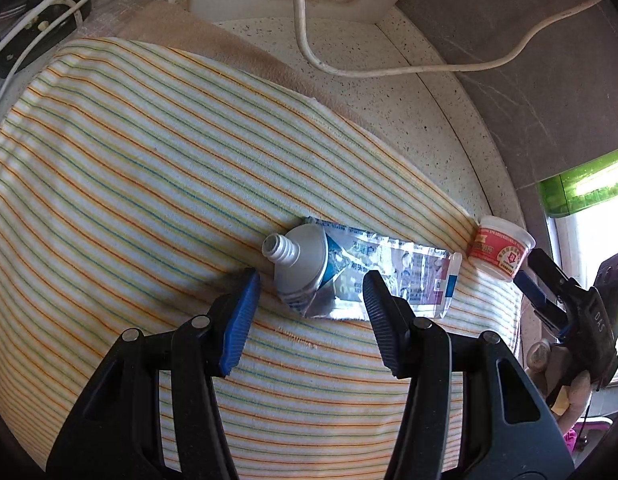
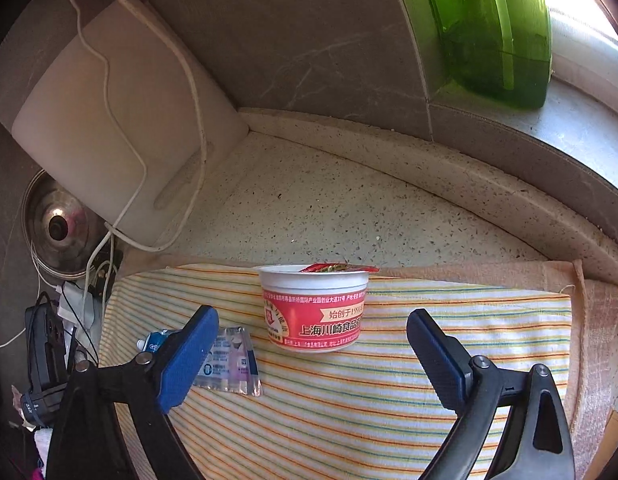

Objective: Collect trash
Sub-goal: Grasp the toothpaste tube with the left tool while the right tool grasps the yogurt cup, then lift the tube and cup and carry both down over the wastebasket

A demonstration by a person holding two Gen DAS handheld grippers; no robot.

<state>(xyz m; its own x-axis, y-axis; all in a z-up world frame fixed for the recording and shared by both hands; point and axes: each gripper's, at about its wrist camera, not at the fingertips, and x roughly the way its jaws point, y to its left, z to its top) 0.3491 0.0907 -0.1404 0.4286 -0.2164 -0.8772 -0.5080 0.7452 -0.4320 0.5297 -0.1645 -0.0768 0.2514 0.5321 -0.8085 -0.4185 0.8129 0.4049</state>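
Currently approaching two trash items on the striped cloth covering the counter.

Nearest: left tool, spread, nothing pinched, angled steeply down over the squeezed tube. Tube flat on the cloth, uncapped nozzle pointing away from the cup. Lower until the pads straddle the tube's shoulder, then close; avoid snagging the cloth.

Next: right tool, spread wide, empty, tilted down, short of the cup. Cup upright on the cloth just beside the tube's crimped end, red wrapper inside. Centre the pads on the cup wall below the rim; squeeze lightly to avoid crushing.

Beyond the cloth: white cable, cutting board.
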